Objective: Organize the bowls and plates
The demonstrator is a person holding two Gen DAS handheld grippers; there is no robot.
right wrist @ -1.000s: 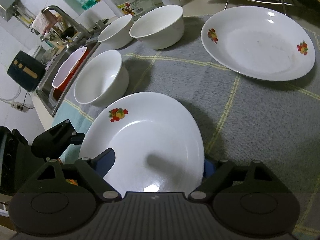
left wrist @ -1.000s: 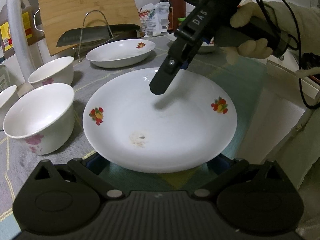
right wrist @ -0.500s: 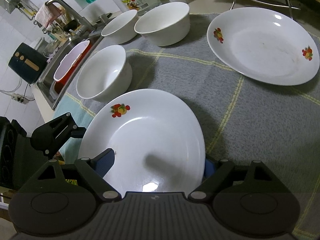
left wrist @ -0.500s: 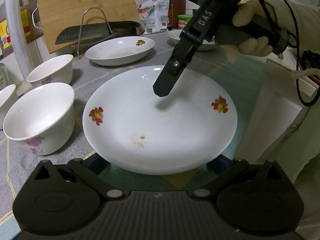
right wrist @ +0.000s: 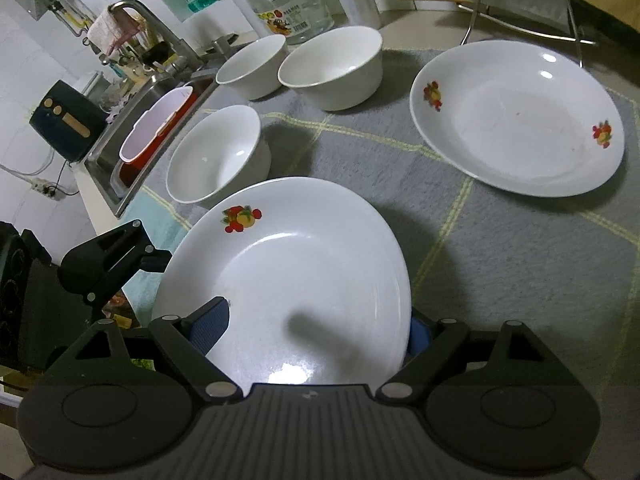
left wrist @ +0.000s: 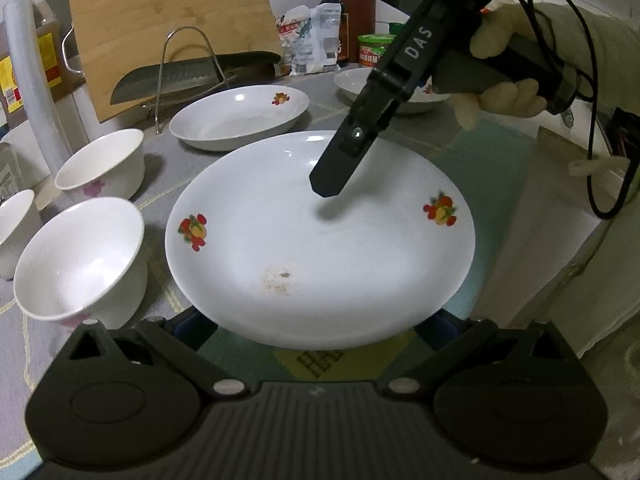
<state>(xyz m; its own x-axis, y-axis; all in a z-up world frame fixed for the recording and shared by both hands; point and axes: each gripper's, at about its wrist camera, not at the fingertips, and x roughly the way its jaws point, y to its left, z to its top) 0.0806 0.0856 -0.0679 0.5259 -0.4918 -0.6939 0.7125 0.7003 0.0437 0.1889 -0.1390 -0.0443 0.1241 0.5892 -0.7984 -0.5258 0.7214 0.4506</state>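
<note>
Right tool [right wrist: 316, 320] half-spread, fingers straddling the white plate [right wrist: 288, 280] rim, left tool [left wrist: 316, 326] likewise, neither grip discernible

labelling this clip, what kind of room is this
Most likely a home kitchen counter: a sink with faucet, a cleaver on a wire rack before a bamboo cutting board, and sauce bottles.

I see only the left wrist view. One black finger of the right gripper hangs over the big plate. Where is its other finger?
Observer: The other finger of the right gripper shows behind the plate, at its rim, so the rim sits between open jaws.
Operator: What lies past the bowls, outside my picture?
Observer: A sink, just beyond the nearest bowl, with a red and white container in it.
</note>
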